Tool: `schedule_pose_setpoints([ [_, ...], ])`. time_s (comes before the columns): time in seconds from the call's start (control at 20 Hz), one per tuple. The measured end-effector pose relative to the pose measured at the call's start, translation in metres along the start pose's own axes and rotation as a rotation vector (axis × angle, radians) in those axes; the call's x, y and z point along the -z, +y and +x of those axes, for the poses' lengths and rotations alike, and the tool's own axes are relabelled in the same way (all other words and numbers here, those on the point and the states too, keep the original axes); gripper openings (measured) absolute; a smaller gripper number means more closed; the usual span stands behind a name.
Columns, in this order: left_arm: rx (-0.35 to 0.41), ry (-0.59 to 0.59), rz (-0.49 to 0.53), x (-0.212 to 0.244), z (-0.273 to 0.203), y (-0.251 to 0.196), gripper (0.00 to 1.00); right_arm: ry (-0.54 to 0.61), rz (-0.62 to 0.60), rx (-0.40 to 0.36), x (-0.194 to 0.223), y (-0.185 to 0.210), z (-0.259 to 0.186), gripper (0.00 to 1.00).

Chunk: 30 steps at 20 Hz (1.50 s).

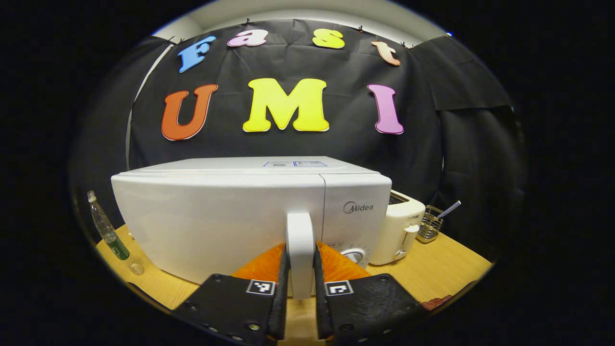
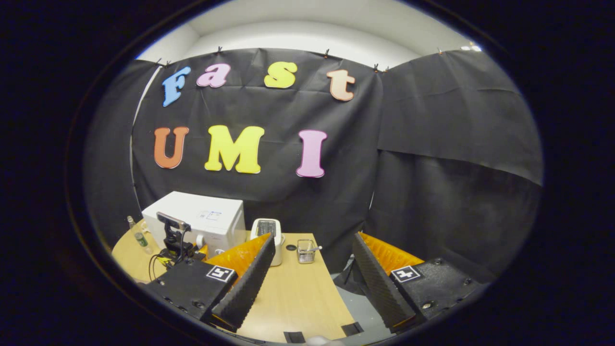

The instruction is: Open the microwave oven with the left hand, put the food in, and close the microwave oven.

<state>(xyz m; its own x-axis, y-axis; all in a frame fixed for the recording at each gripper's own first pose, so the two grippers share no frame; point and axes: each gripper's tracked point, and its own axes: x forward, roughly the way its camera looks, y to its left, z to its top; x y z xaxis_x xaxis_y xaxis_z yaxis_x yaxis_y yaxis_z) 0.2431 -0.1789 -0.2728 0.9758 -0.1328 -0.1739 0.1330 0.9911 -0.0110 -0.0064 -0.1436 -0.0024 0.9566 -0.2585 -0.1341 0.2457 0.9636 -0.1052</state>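
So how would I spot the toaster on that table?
Find the big white box-shaped microwave oven on the wooden table. The small cream toaster stands just beside its dial end, before a wire basket; alone there, it has top slots.

Staged booth — black cloth wall (clipped up), wooden table.

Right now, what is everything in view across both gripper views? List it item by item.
microwave oven: one, white, on the table, door shut
door handle: one, white, upright on the door front
toaster: one, cream, right of the microwave oven
wire basket: one, metal, right of the toaster, a utensil inside
bottle: one, clear, green label, left of the microwave oven
table: one, light wood
left hand-held gripper: closed on the door handle
right hand-held gripper: open, empty, above the table edge
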Motion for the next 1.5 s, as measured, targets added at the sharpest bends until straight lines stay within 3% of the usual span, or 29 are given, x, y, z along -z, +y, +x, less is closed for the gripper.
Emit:
schedule_pose_setpoints([
  [0.05, -0.008, 0.004, 0.002, 0.0, -0.002, 0.001, 0.2, 0.004, -0.001, -0.005, 0.0, 0.001, 0.001, 1.0],
  [0.1, -0.017, 0.005, -0.001, 0.001, -0.001, 0.001, 0.15, 0.009, -0.001, -0.01, 0.002, 0.002, 0.003, 1.0],
  [0.2, -0.03, 0.003, 0.006, 0.001, -0.002, 0.003, 0.11, 0.013, 0.0, -0.019, 0.003, 0.005, 0.003, 1.0],
  [0.4, -0.025, 0.009, 0.011, 0.001, -0.003, 0.002, 0.11, 0.008, -0.008, -0.033, 0.002, 0.007, 0.0, 1.0],
  [0.45, -0.019, 0.01, 0.016, 0.001, -0.003, 0.002, 0.11, 0.007, -0.011, -0.035, 0.001, 0.007, -0.001, 0.96],
  [0.55, -0.009, 0.017, 0.019, 0.001, -0.004, 0.003, 0.11, 0.005, -0.01, -0.042, 0.002, 0.007, -0.002, 1.0],
  [0.6, -0.005, 0.022, 0.021, 0.002, -0.004, 0.003, 0.02, 0.004, -0.008, -0.047, 0.003, 0.008, -0.003, 1.0],
  [0.65, -0.004, 0.03, 0.021, 0.003, -0.004, 0.002, 0.06, 0.003, -0.005, -0.051, 0.003, 0.008, -0.004, 1.0],
  [0.95, 0.017, 0.05, 0.013, 0.005, -0.006, 0.001, 0.06, 0.004, 0.013, -0.089, 0.005, 0.014, -0.003, 1.0],
  [1.0, 0.012, 0.052, 0.007, 0.006, -0.016, 0.002, 0.06, 0.003, 0.019, -0.095, 0.005, 0.014, -0.002, 0.96],
  [1.05, 0.013, 0.047, 0.015, 0.009, -0.027, 0.003, 0.07, 0.0, 0.019, -0.099, 0.006, 0.015, -0.003, 1.0],
  [1.35, 0.04, 0.053, 0.039, 0.024, -0.101, 0.019, 0.08, 0.014, 0.004, -0.162, 0.017, 0.037, -0.005, 1.0],
  [1.5, 0.016, 0.061, 0.055, 0.029, -0.126, 0.032, 0.15, 0.016, 0.015, -0.213, 0.019, 0.057, -0.008, 0.96],
])
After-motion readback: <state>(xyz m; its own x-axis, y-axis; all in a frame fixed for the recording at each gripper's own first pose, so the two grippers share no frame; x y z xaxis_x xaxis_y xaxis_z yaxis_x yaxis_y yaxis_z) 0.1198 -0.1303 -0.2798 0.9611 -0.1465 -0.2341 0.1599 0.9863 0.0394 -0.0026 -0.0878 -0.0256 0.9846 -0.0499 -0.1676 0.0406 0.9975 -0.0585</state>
